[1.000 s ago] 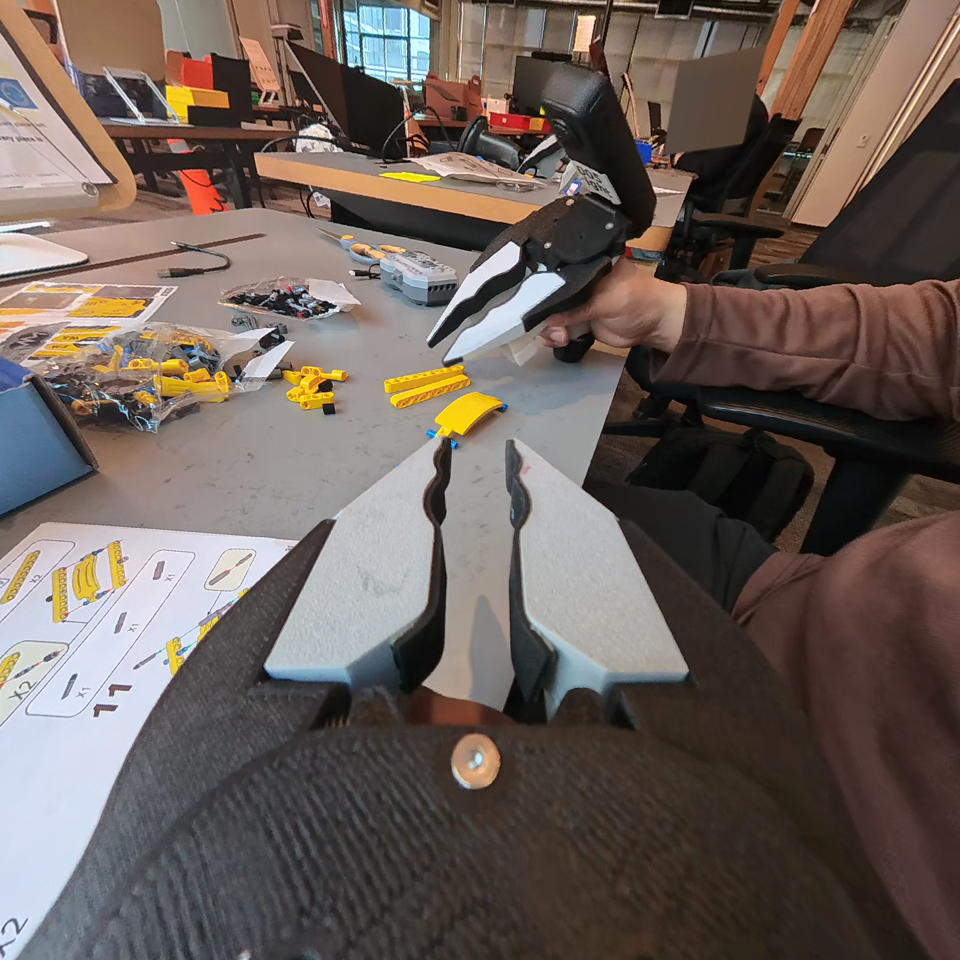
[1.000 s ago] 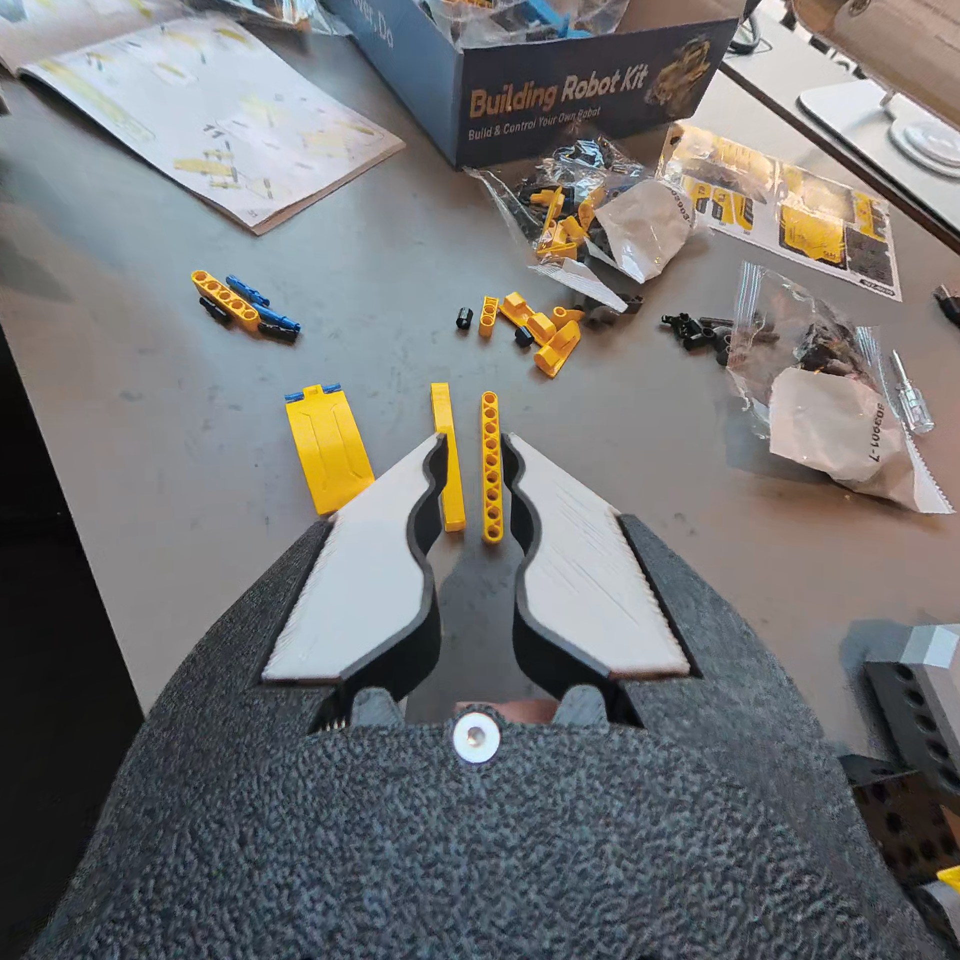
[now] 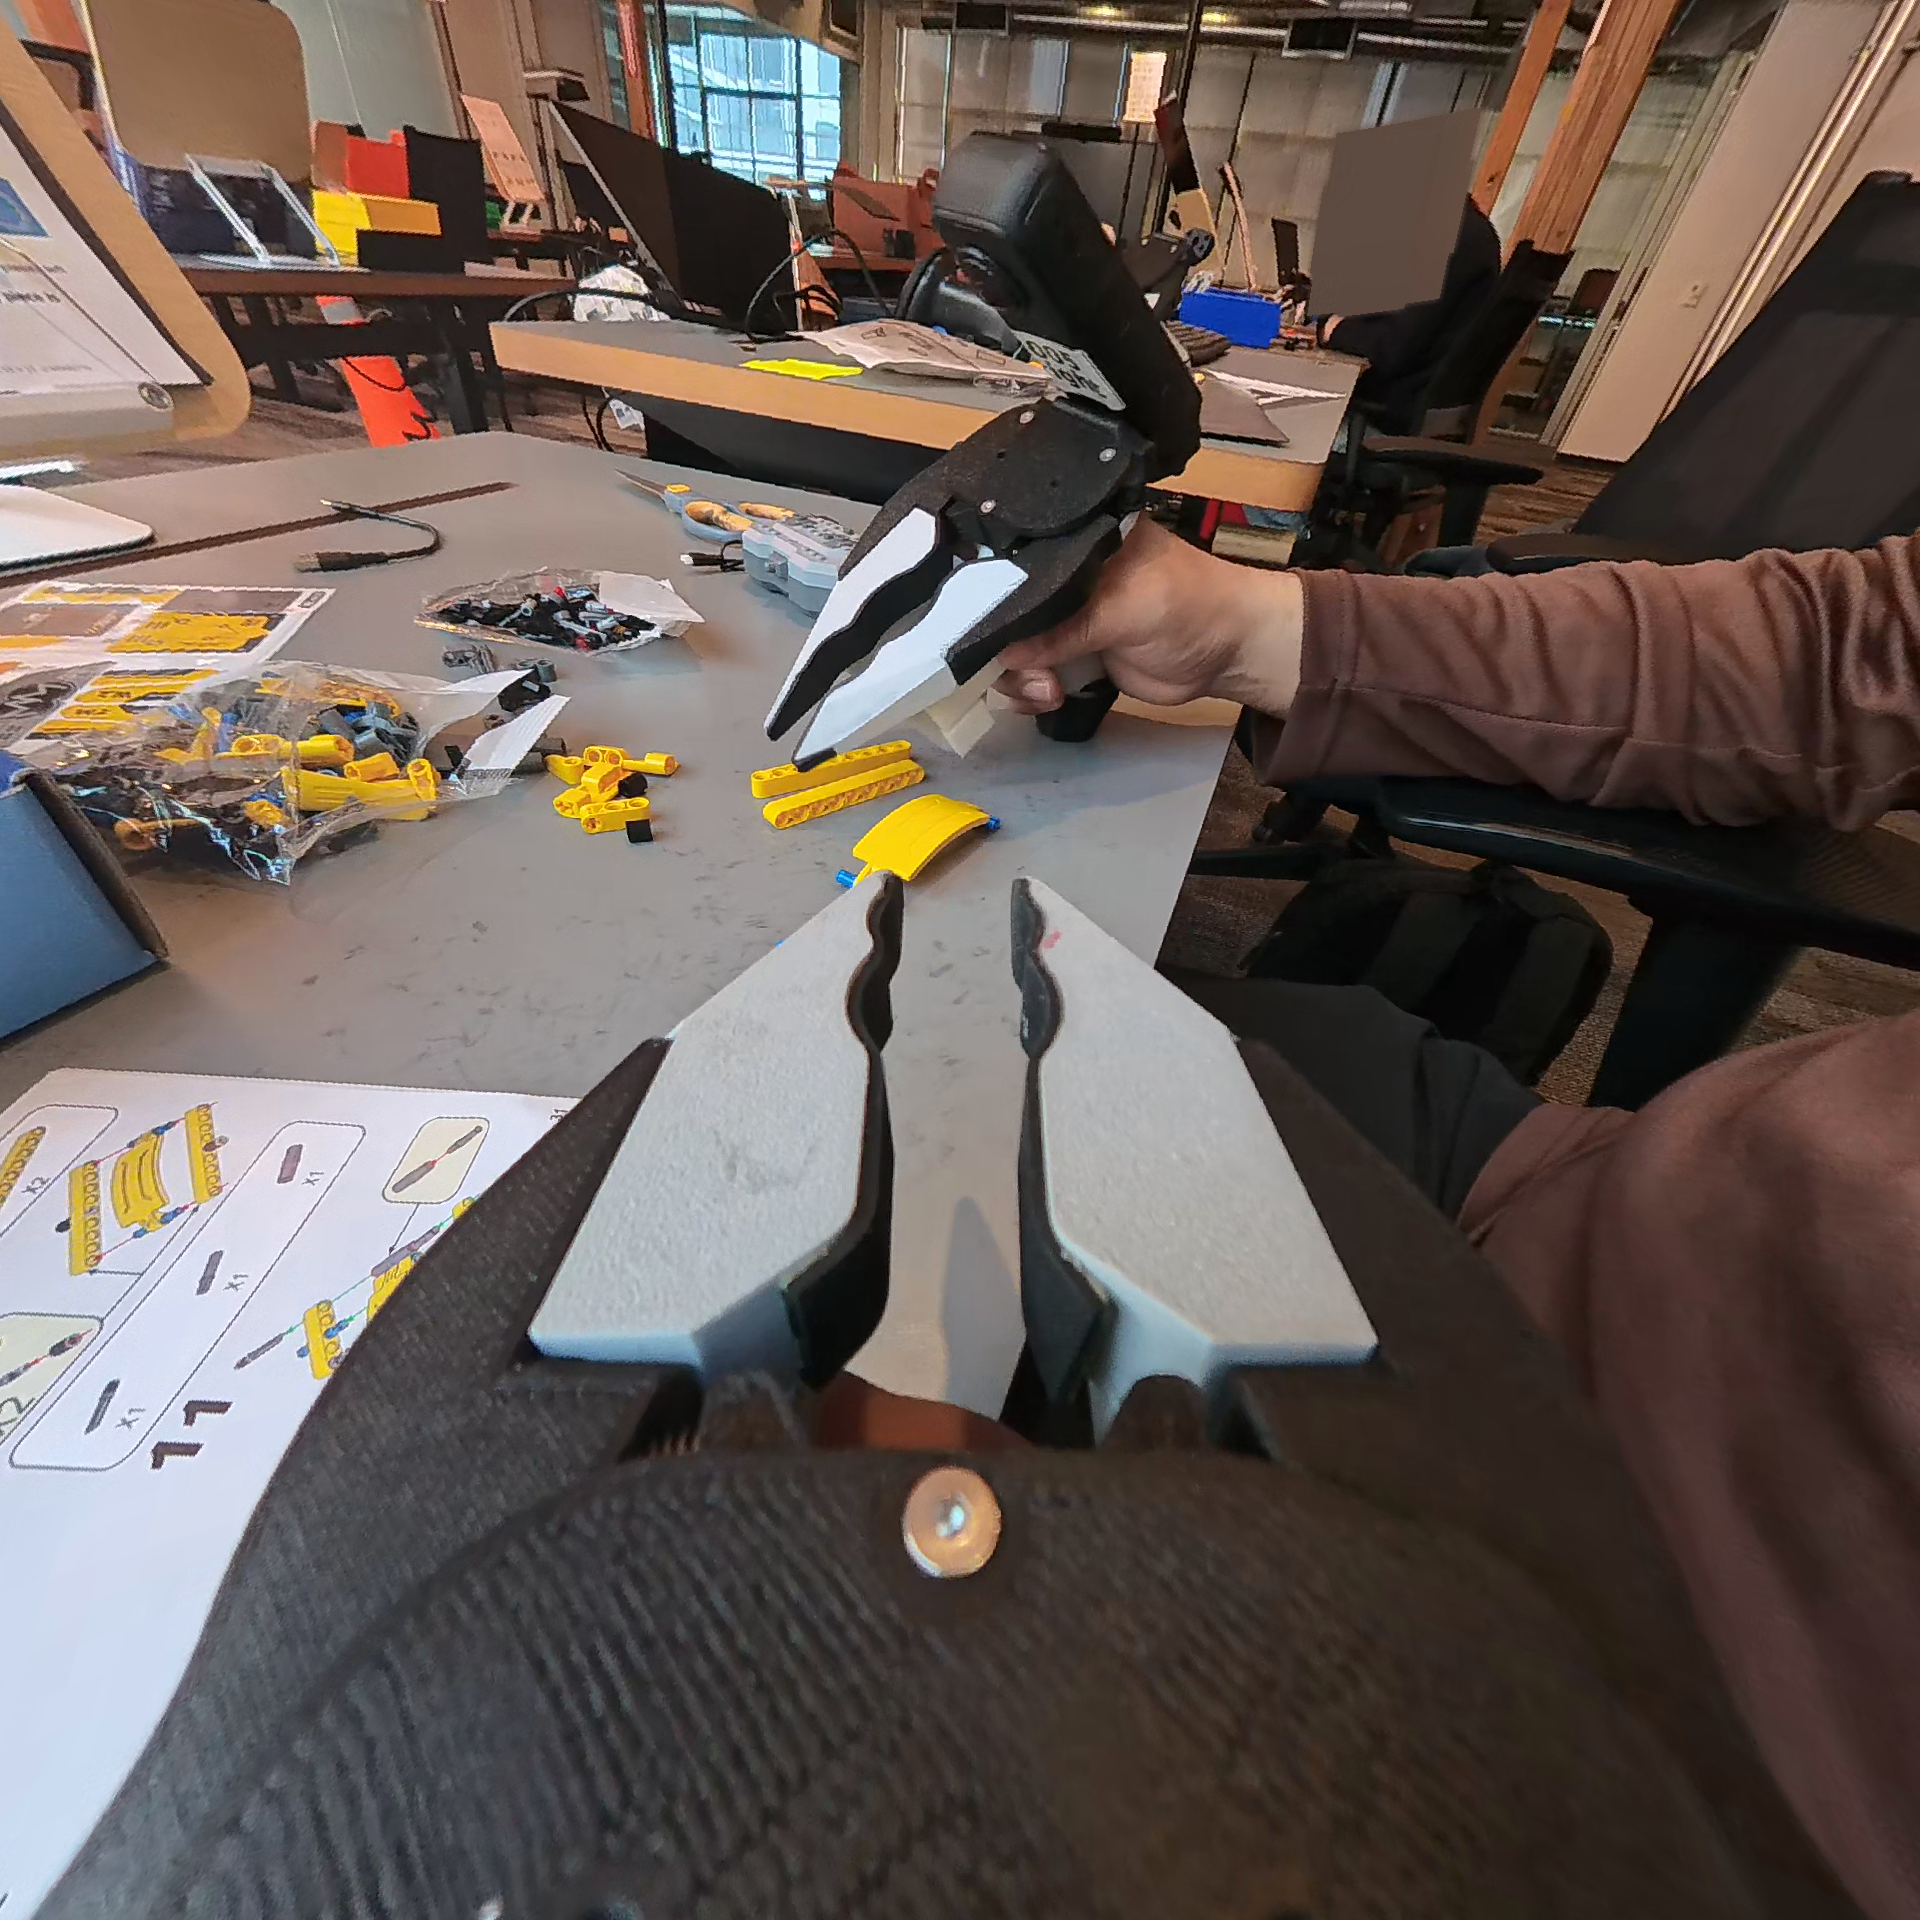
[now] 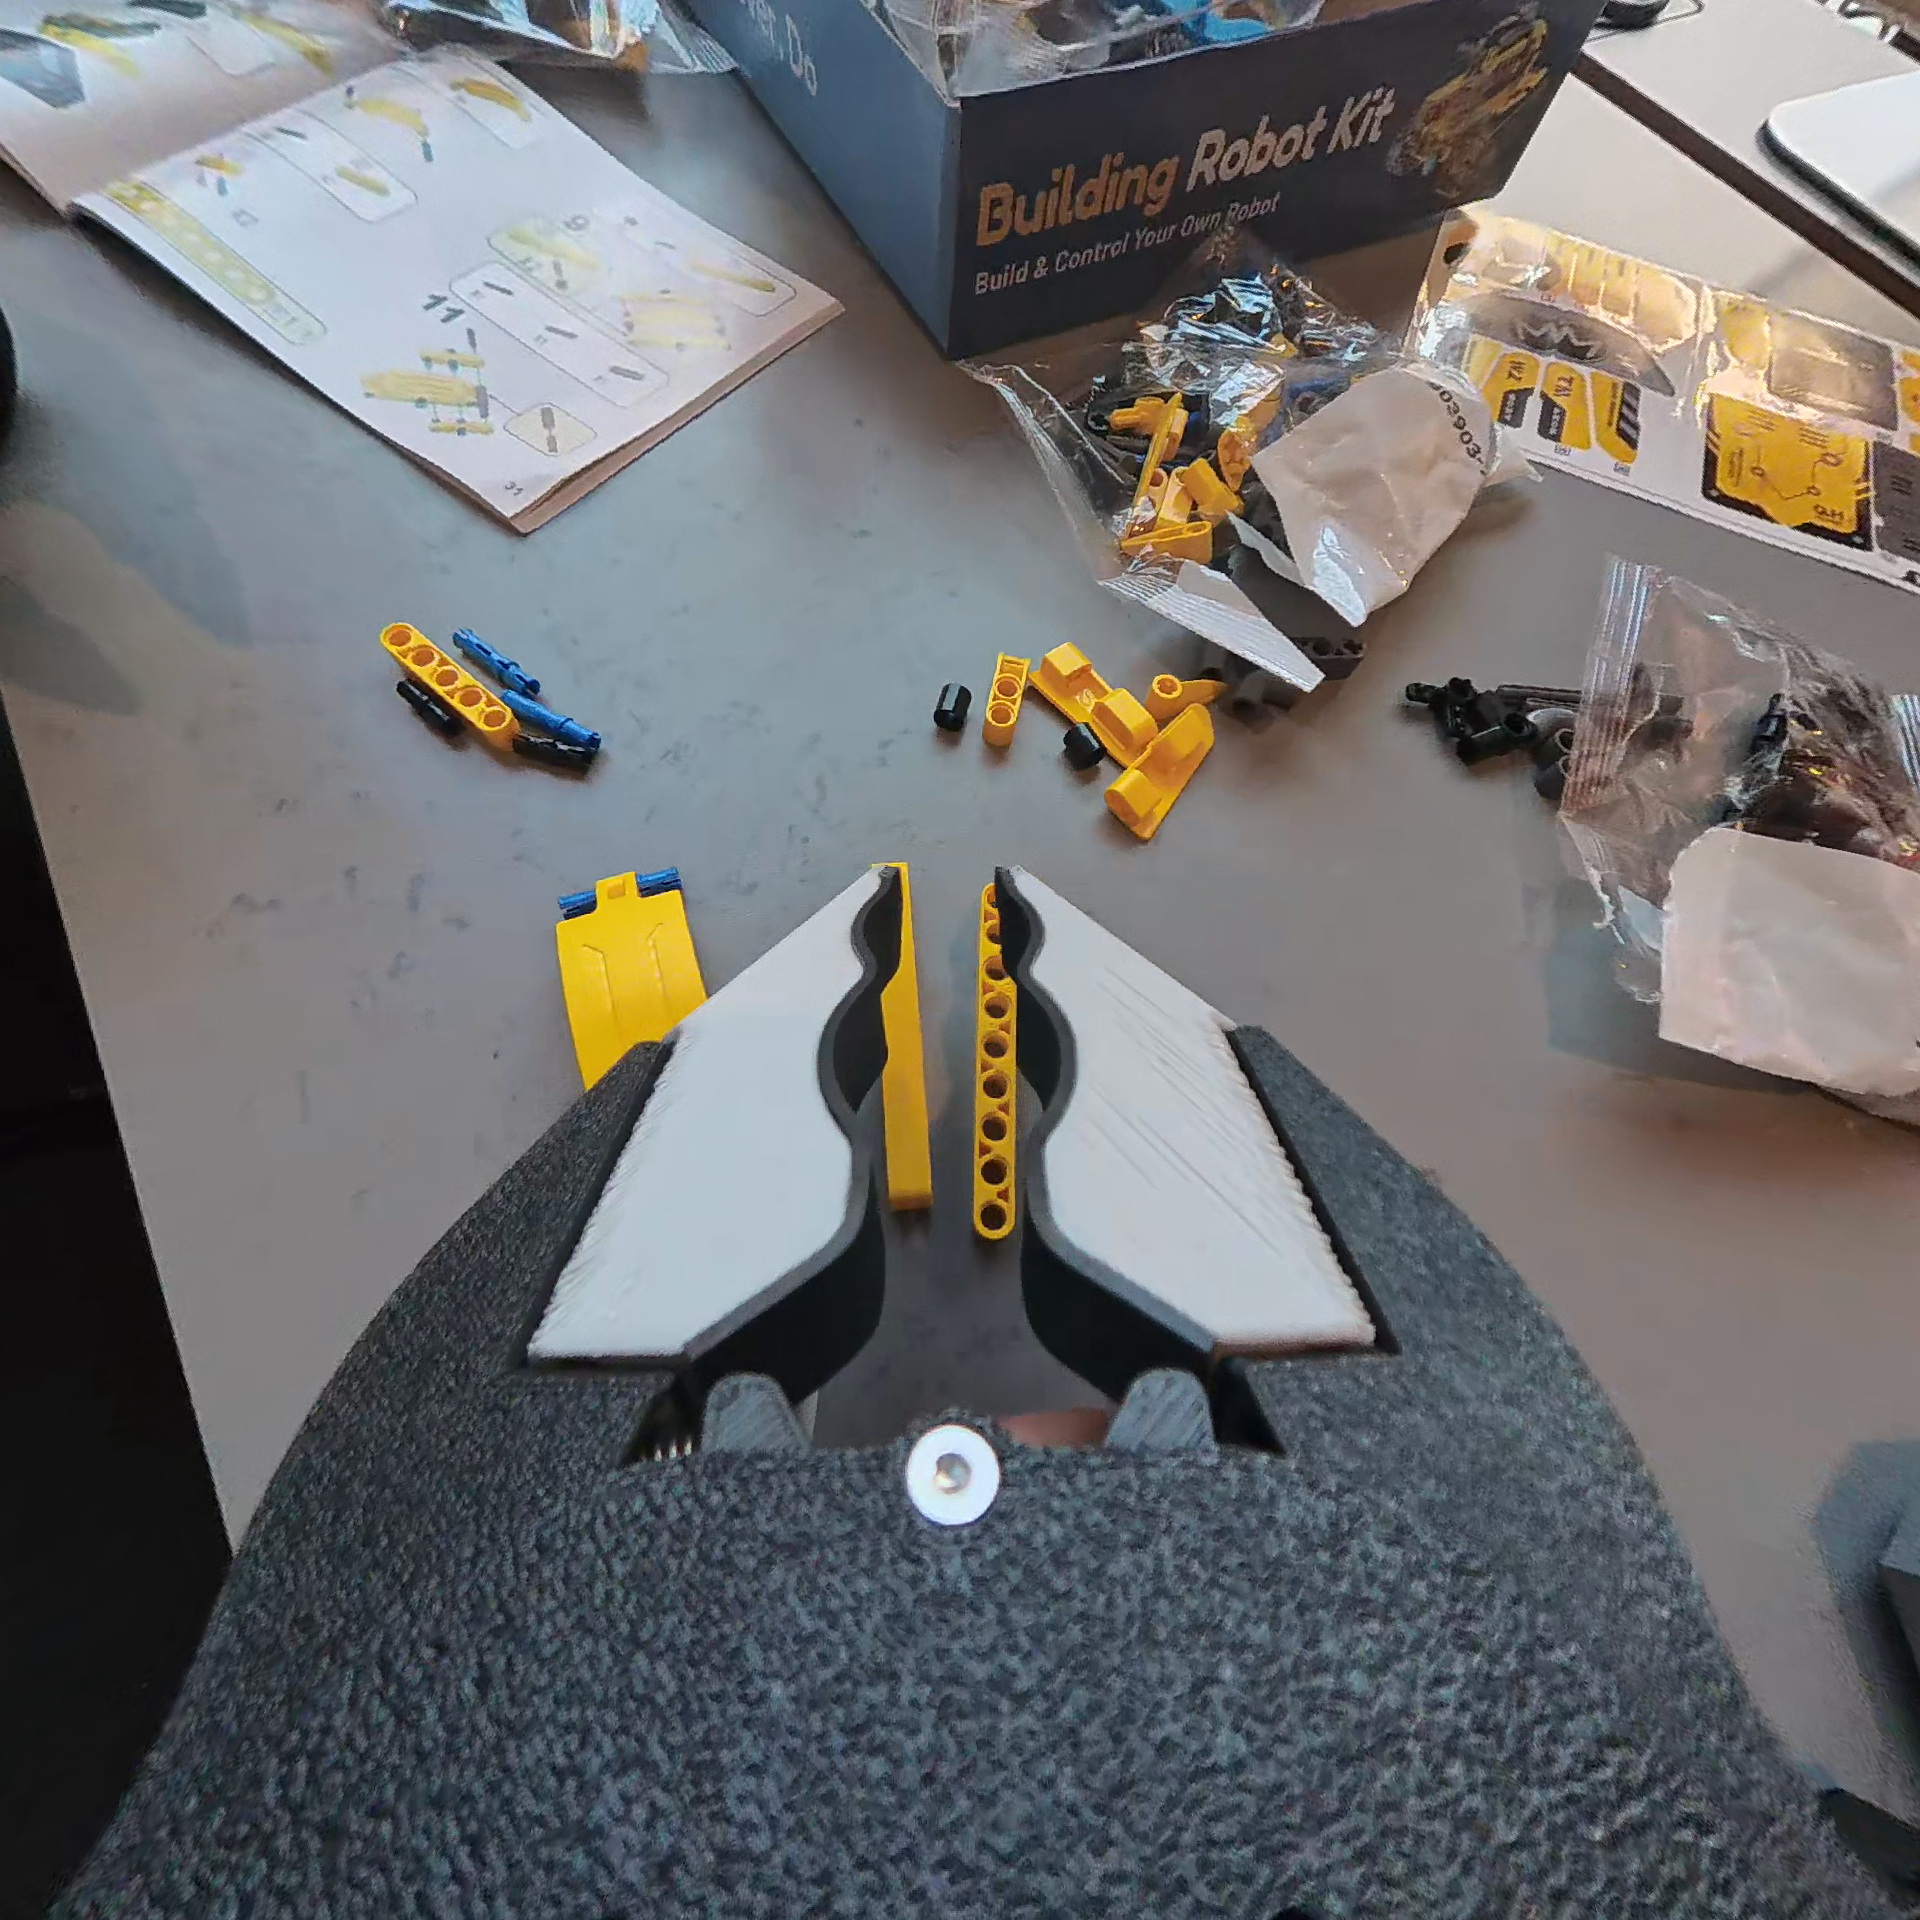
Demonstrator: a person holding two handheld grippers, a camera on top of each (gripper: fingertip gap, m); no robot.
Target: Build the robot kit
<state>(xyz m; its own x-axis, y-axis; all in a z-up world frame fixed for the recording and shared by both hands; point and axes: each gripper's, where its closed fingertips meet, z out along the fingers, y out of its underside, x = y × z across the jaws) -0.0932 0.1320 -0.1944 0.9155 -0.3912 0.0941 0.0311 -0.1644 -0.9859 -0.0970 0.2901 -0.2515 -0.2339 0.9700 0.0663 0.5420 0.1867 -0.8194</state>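
Right gripper (image 4: 943, 883) gapes astride 2 yellow beams (image 4: 992, 1060).

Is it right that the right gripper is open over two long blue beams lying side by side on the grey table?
Not quite: the two long beams are yellow, not blue, as the right wrist view shows. The right gripper is open over them on the grey table.

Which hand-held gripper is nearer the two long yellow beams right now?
Right. The right hand-held gripper is open directly over the two long yellow beams, which show between its fingers. The left hand-held gripper is open, back near the table edge, beyond the curved yellow panel.
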